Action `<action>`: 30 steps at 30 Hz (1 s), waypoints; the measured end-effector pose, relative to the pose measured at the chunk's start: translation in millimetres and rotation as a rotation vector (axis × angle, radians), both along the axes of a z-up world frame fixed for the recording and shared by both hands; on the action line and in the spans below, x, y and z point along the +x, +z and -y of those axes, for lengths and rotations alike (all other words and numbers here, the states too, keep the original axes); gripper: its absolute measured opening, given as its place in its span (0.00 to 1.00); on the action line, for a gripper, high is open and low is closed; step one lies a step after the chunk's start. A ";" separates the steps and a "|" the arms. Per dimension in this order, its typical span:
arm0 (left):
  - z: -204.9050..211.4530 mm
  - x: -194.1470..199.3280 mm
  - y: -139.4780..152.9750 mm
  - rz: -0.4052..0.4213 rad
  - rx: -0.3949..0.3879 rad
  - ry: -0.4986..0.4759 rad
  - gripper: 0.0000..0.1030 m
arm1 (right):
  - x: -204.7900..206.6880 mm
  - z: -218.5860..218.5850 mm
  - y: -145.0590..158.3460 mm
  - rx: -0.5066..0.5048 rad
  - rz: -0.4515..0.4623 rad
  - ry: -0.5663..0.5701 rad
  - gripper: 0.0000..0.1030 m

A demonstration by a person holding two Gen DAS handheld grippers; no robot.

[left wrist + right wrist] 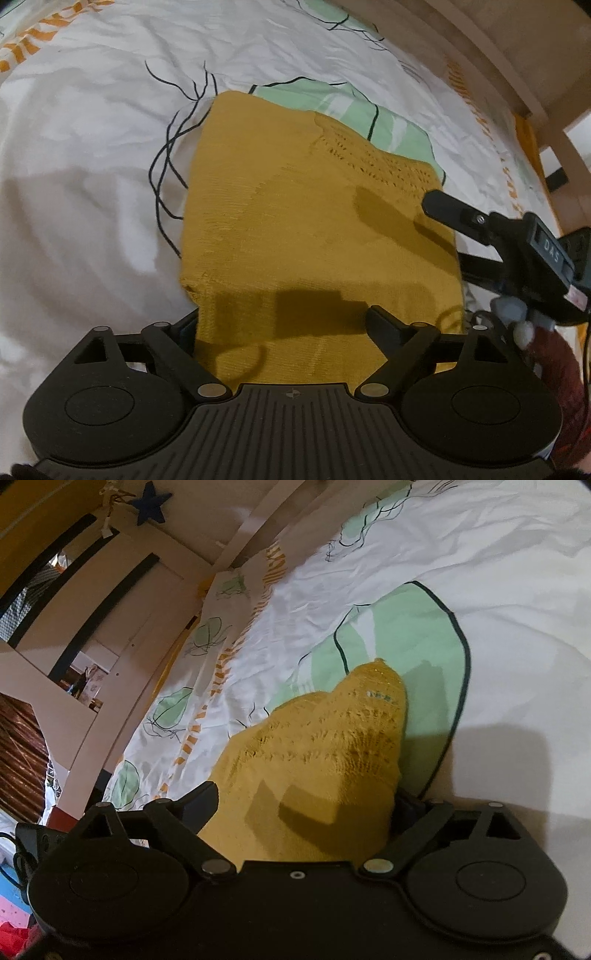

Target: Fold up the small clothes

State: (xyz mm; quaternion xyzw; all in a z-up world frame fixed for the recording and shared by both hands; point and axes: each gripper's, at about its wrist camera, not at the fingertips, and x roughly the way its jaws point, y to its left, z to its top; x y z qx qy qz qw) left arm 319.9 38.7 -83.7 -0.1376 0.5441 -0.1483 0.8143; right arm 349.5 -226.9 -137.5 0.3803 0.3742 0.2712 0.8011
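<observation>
A mustard-yellow knitted garment (295,206) lies folded into a rough rectangle on the printed bedsheet (92,147). My left gripper (284,321) is open over its near edge, its fingers spread at both sides of the cloth. My right gripper (443,229) reaches in from the right at the garment's right edge. In the right wrist view the garment (317,760) lies between the wide-spread fingers of the right gripper (306,805), which is open; its right finger is partly hidden under the cloth.
The sheet (480,572) is white with green leaf shapes and orange marks. A wooden bed frame (498,55) runs along the far right side. White furniture with slats (92,590) stands beyond the bed's edge.
</observation>
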 end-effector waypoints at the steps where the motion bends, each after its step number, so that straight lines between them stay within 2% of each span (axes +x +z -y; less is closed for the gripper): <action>1: 1.2 -0.2 0.3 0.000 0.000 -0.006 0.85 | 0.7 -0.7 0.0 -0.001 0.003 0.001 0.93; 10: 8.7 -3.9 1.7 -0.014 -0.044 -0.038 0.83 | 7.9 -1.5 -1.5 0.019 0.015 -0.003 0.94; 11: 8.2 -4.9 1.6 -0.018 -0.057 -0.041 0.75 | 8.3 -1.4 -1.6 0.020 0.015 -0.002 0.94; 12: 7.1 -5.2 1.3 -0.026 -0.073 -0.040 0.61 | 8.2 -1.0 -1.4 0.020 0.015 0.000 0.94; 13: 4.9 -5.4 0.4 -0.038 -0.091 -0.030 0.54 | 8.1 -1.0 -1.3 0.017 0.014 0.002 0.93; 14: 2.0 -5.7 -0.3 -0.045 -0.100 -0.012 0.41 | 7.8 -1.1 -0.6 0.009 0.014 0.003 0.89; 15: -1.6 -5.6 -1.2 -0.051 -0.104 0.002 0.30 | 7.1 -0.7 -0.1 -0.009 0.010 0.006 0.74; 16: -4.2 -5.2 -1.6 -0.055 -0.114 0.002 0.27 | 7.1 -0.6 -0.1 -0.031 0.000 0.007 0.64; 17: -6.8 -4.1 -2.1 -0.059 -0.134 0.001 0.23 | 6.9 0.1 -1.4 -0.055 -0.021 0.002 0.47; 18: -10.7 -3.7 -2.3 -0.065 -0.165 0.006 0.20 | 6.8 0.8 -3.2 -0.058 -0.035 0.003 0.45; 26: -16.2 -11.6 2.9 -0.084 -0.289 -0.007 0.18 | -10.2 4.9 10.4 -0.060 -0.053 -0.033 0.40; 30: -12.7 -25.7 4.4 -0.098 -0.328 -0.036 0.18 | -32.8 8.8 24.3 -0.070 -0.073 -0.049 0.40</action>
